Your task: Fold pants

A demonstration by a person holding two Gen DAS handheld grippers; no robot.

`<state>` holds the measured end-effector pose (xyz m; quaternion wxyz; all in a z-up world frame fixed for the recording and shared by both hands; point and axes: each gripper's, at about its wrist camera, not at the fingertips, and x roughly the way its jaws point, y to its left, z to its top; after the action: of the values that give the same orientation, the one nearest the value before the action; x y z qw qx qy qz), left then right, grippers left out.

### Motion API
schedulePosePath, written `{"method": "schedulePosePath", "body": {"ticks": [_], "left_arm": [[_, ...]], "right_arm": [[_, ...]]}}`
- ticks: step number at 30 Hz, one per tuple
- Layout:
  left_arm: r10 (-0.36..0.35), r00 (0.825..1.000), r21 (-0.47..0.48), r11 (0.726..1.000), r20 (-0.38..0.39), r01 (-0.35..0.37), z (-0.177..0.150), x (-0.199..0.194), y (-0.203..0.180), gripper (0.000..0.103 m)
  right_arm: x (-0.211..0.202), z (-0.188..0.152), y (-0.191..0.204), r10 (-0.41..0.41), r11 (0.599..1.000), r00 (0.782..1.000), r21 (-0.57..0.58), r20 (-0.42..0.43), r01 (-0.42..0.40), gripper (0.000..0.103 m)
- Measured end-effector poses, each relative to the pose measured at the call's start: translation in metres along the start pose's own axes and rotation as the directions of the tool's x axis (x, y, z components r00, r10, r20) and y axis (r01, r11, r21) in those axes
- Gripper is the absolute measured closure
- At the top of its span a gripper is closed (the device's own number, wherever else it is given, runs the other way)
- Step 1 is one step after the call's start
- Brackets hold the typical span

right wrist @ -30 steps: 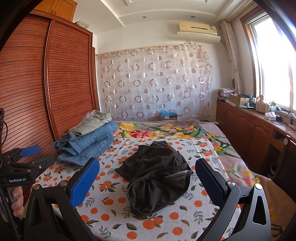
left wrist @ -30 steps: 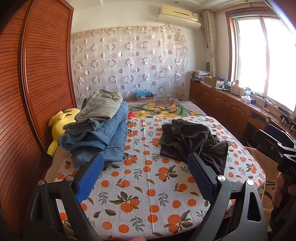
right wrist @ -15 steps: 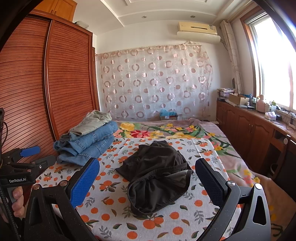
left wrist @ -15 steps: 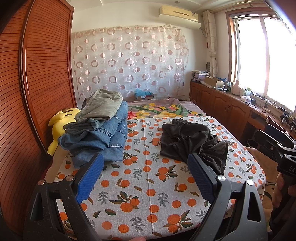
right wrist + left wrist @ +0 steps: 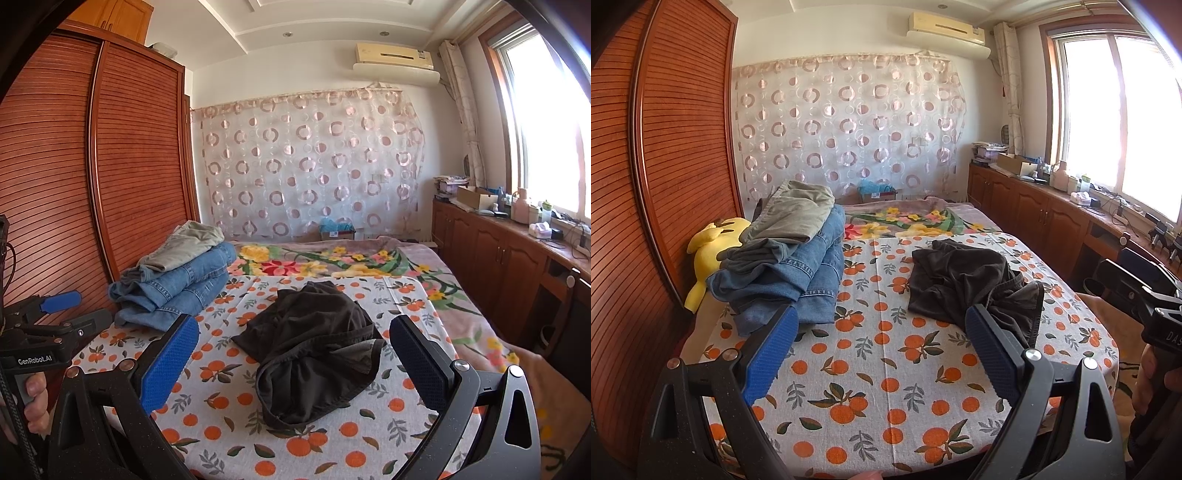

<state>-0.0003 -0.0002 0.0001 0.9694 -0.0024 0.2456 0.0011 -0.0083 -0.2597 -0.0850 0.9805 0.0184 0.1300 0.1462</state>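
Two blue pads of the left tongs [image 5: 879, 328] stand wide apart, holding nothing, over the bed [image 5: 886, 387]. Crumpled dark pants [image 5: 967, 288] lie far right; folded jeans [image 5: 798, 280] sit left.

From the right view, the right tongs [image 5: 295, 336] are wide apart too, with the dark pants [image 5: 314, 350] lying between them on the orange-print sheet [image 5: 221, 435].
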Motion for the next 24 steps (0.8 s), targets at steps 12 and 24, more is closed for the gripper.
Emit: {"method": "schedulePosePath", "body": {"ticks": [12,24], "left_arm": [[0.000,1.000,-0.001,1.000,0.001,0.000,0.000,0.000,0.000,0.010],[-0.022,0.997,0.011,1.000,-0.071,0.023,-0.004,0.016,-0.017,0.010]], "right_arm": [[0.000,0.000,0.001,-0.001,1.000,1.000,0.000,0.000,0.001,0.000],[0.011,-0.016,-0.021,-0.008,1.000,0.998,0.025,-0.067,0.010,0.000]]}}
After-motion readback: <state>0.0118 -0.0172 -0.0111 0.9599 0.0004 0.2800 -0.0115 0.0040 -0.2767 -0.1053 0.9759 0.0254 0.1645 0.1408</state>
